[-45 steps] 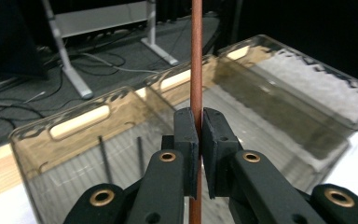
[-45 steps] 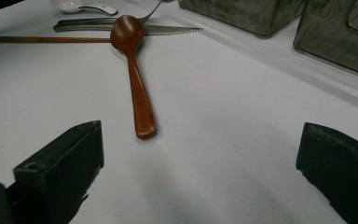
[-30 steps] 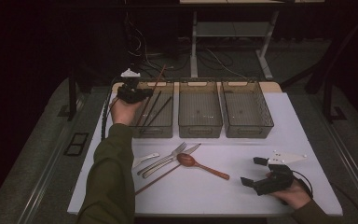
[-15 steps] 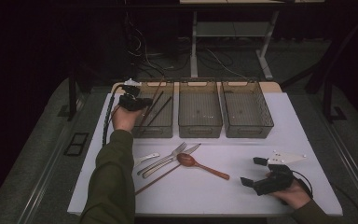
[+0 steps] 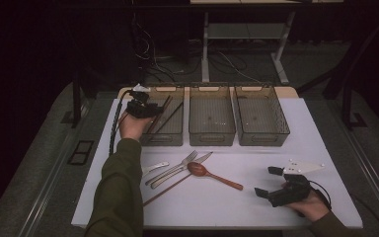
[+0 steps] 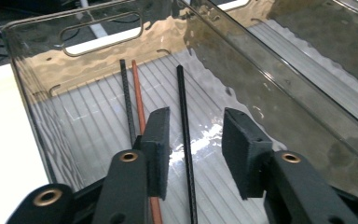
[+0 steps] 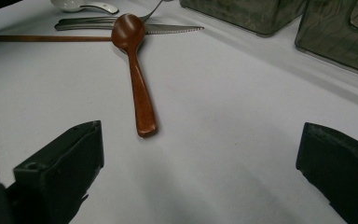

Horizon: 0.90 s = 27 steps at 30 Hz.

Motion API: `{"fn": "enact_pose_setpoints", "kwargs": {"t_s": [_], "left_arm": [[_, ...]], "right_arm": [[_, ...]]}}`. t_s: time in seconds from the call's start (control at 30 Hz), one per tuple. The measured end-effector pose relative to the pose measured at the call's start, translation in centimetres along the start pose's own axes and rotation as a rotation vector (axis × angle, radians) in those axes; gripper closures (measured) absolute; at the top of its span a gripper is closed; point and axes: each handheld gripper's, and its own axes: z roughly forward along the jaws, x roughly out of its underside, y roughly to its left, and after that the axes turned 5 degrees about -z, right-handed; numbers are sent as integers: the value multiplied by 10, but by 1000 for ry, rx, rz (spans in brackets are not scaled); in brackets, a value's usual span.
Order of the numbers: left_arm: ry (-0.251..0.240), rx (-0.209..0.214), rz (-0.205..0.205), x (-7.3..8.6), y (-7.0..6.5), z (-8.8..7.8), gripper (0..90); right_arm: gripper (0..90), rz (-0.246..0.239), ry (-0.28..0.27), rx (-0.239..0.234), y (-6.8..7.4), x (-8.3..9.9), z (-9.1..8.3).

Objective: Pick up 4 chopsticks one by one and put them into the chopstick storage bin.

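Black chopstick (image 6: 185, 135) lying loose between just-opened left gripper (image 6: 193, 144) jaws, right gripper (image 7: 200, 163) apparently open, empty.

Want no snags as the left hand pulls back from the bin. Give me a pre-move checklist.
1. Left gripper has just been opening, pads clear of the black chopstick between them: ok.
2. Chopstick lies flat on the left bin floor: ok.
3. Right gripper open, empty: ok.
4. Wooden spoon free on the table, ahead of the right gripper: ok.
5. Loose chopstick under the spoon's bowl, free to lift: cannot tell.
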Motion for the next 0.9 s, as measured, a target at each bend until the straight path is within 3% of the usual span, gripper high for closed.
{"fn": "enact_pose_setpoints", "kwargs": {"t_s": [0.37, 0.5, 0.67, 0.9], "left_arm": [[-15, 67, 9, -2, -6, -8, 450], [-28, 91, 30, -4, -11, -14, 414], [-54, 129, 17, -2, -18, -20, 381], [-71, 148, 55, 3, -30, -32, 341]], "right_arm": [[6, -1, 7, 1, 0, 0, 1], [6, -2, 4, -2, 0, 0, 0], [6, -2, 4, -5, 0, 0, 0], [6, -3, 4, -3, -1, 0, 0]]}}
